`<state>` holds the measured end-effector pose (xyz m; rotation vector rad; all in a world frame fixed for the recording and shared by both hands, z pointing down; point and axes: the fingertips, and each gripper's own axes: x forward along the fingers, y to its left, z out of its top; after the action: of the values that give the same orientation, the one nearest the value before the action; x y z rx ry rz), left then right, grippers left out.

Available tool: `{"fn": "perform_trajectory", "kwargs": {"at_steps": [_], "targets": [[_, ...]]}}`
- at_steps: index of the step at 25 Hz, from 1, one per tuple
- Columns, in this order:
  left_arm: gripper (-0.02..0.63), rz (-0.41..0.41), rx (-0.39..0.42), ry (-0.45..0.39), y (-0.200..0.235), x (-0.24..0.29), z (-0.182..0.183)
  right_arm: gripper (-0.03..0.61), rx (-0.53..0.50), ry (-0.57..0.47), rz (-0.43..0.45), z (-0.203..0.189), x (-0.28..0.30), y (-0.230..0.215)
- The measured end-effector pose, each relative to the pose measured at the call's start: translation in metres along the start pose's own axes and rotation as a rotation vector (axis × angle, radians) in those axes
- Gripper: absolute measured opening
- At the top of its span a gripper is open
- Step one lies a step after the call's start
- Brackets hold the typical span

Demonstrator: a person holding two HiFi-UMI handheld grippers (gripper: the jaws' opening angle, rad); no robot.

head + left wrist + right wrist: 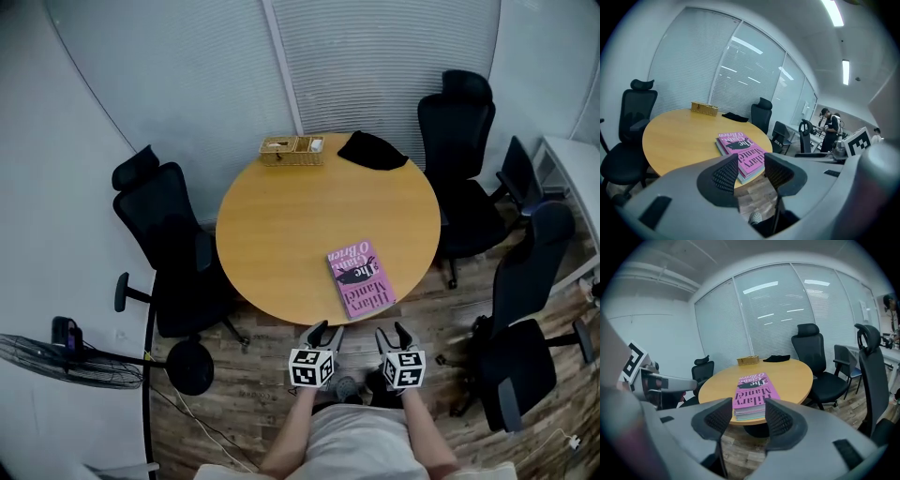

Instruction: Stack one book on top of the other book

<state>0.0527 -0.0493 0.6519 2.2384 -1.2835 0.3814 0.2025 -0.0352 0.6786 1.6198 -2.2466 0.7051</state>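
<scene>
A pink book (360,278) lies on top of a second, paler book (751,416) near the front edge of the round wooden table (281,234). The two are stacked nearly square, with the lower book's edges showing under the pink cover (743,154). My left gripper (325,330) and right gripper (394,331) hang side by side off the table, just short of its front edge and close to the person's body. Both point toward the stack. In the left gripper view the left gripper (751,171) is open and empty. The right gripper (747,416) is likewise open and empty.
A wicker basket (292,150) and a black cloth (372,150) lie at the table's far edge. Black office chairs (169,244) (459,159) ring the table, with more at the right (525,319). A floor fan (56,361) stands at the left. People (829,131) stand far off.
</scene>
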Motion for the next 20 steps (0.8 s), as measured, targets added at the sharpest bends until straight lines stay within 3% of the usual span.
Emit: {"fn": "perform_trajectory", "kwargs": {"at_steps": [16, 20], "targets": [[0.187, -0.067, 0.014, -0.003, -0.01, 0.007, 0.006, 0.222, 0.032, -0.04, -0.033, 0.012, -0.011, -0.015], [0.163, -0.04, 0.0, 0.004, -0.003, 0.002, 0.005, 0.191, 0.043, -0.039, -0.033, 0.012, -0.008, -0.014]]}}
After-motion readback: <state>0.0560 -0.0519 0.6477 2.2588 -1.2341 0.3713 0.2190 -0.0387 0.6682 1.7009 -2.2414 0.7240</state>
